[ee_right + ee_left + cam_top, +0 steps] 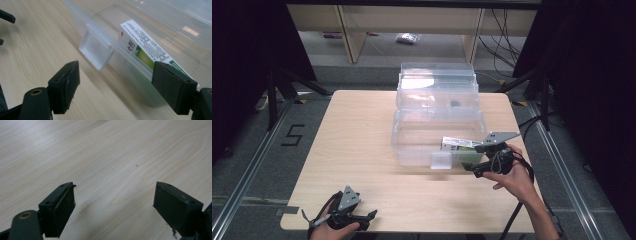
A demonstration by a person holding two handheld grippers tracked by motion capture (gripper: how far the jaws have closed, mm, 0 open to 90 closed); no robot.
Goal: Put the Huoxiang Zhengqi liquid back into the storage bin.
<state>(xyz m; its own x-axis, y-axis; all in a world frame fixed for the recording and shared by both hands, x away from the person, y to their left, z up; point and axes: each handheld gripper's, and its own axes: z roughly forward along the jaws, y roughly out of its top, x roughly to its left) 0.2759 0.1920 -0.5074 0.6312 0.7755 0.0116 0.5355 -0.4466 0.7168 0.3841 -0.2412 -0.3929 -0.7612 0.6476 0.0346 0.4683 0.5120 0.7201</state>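
A clear plastic box [412, 145] stands mid-table with its lid [437, 75] swung open behind it. Inside, at the front right, lies a white and green carton [457, 143]. My right gripper [469, 167] hovers low at the box's front right corner, jaws open and pointing left along the front wall. In the right gripper view the open right gripper [116, 82] has nothing between its jaws; the box's front latch [97, 50] and the carton [145, 47] lie just ahead. My left gripper [368, 216] rests at the table's near left edge. Its jaws stand open over bare wood [113, 200].
The wooden table [357, 130] has bare room left of the box and along the front. Dark stands and cables flank the table on the floor. A shelf unit [412, 25] stands beyond the far edge.
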